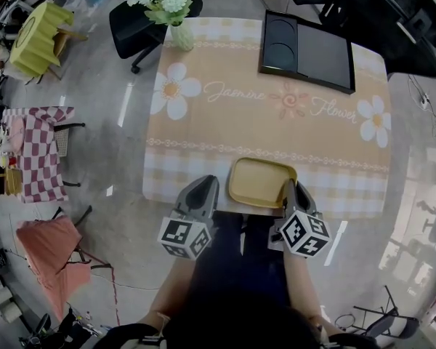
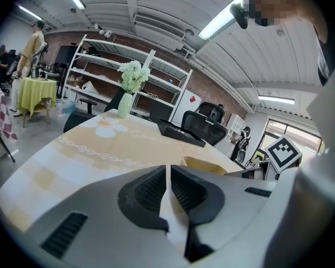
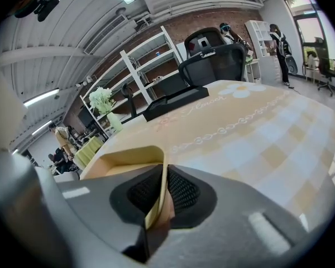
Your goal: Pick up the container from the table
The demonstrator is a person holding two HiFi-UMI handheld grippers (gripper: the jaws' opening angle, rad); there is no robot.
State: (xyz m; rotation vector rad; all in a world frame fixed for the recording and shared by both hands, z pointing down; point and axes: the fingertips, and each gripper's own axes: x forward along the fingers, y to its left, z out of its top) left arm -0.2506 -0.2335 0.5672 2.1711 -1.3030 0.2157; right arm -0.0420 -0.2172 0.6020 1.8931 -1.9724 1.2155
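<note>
**Container at the near edge, my jaws on either side**

The container (image 1: pixel 261 182) lies on the table (image 1: pixel 276 133) at the middle of its near edge. My right gripper (image 1: pixel 291 189) reaches in over that edge at the container's right side, with the right wall between its jaws. My left gripper (image 1: pixel 206 187) sits at the same edge, just left of the container, with nothing between its jaws. A vase (image 1: pixel 182 36) stands at the far left corner. A flat tray (image 1: pixel 307 49) lies at the far right corner. A chair (image 1: pixel 134 22) stands behind the far edge, beyond the vase.
</note>
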